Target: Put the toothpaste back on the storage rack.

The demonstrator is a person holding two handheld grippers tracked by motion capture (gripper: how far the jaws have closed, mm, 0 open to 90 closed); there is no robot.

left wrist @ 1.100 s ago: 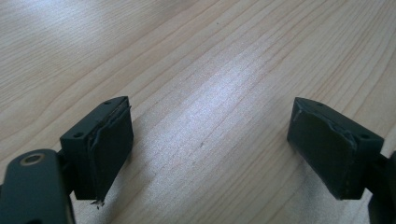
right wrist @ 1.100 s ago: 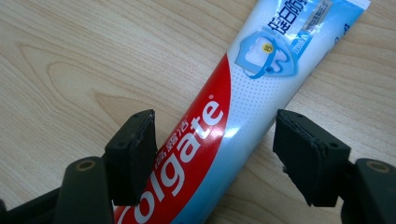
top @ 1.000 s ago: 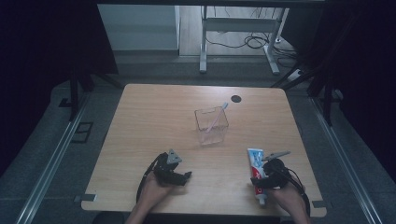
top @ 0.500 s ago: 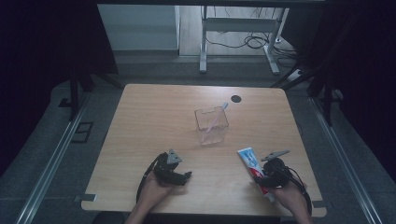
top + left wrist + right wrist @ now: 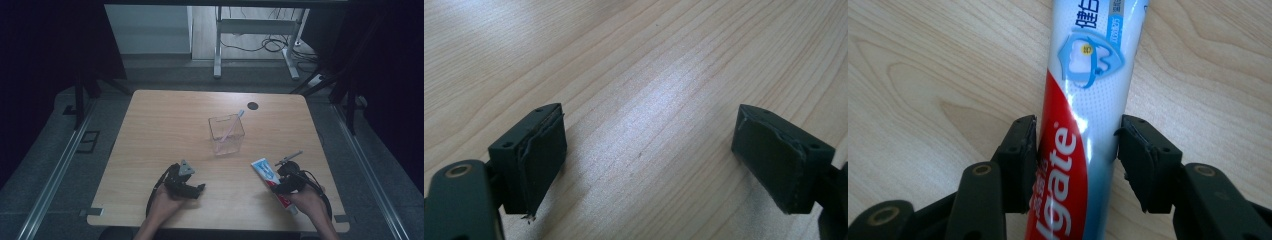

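A white, red and blue toothpaste tube (image 5: 266, 173) lies near the table's front right, slanting back and to the left. My right gripper (image 5: 279, 187) is shut on its lower half. In the right gripper view both pads press the tube (image 5: 1093, 75) from the sides, where the right gripper (image 5: 1078, 150) has just been closing and then easing open slightly. My left gripper (image 5: 198, 189) rests at the front left with its jaws wide open. In the left gripper view the left gripper (image 5: 649, 160) has bare wood between its pads.
A clear square cup (image 5: 226, 134) stands mid-table with a pink and blue toothbrush (image 5: 233, 125) leaning in it. A dark round hole (image 5: 253, 105) marks the wooden table (image 5: 165, 125) near the back. Metal desk legs and cables stand on the floor beyond.
The right gripper's jaws closed onto the toothpaste tube, and the tube's far end swung to the left. The left hand and gripper stayed where they were.
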